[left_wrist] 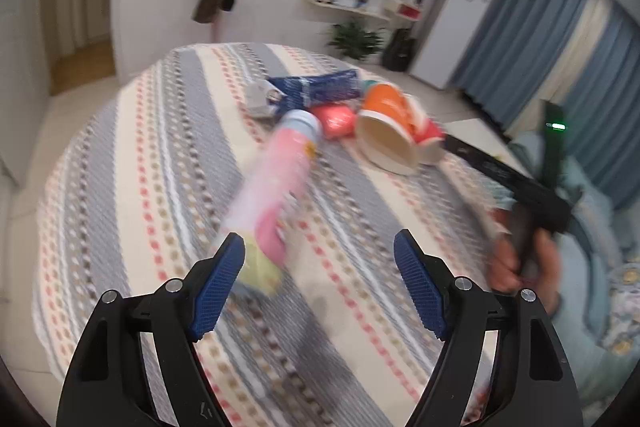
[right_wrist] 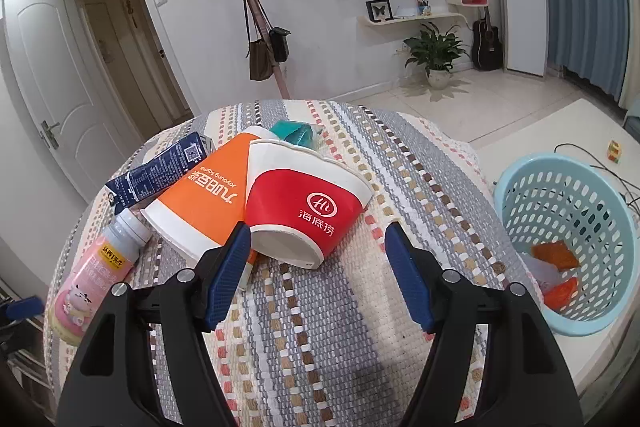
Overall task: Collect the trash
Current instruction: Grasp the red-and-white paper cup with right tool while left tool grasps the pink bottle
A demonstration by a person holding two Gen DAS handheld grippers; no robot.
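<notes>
A pile of trash lies on the striped tablecloth (right_wrist: 340, 307): a pink bottle (left_wrist: 276, 183) (right_wrist: 92, 279), an orange paper cup (right_wrist: 204, 199) (left_wrist: 386, 131), a red paper bowl (right_wrist: 304, 203) on its side, a dark blue carton (right_wrist: 160, 173) (left_wrist: 316, 89), a red packet (left_wrist: 336, 121) and a teal wrapper (right_wrist: 298, 135). My left gripper (left_wrist: 320, 279) is open, with the pink bottle's base just ahead of its left finger. My right gripper (right_wrist: 318, 267) is open, and the red bowl lies just ahead between its fingers. The view is blurred on the left wrist.
A light blue plastic basket (right_wrist: 568, 239) stands off the table's right edge and holds orange wrappers. The hand with the right gripper (left_wrist: 524, 227) shows at the right of the left wrist view. A TV, a coat stand, a plant and curtains are behind.
</notes>
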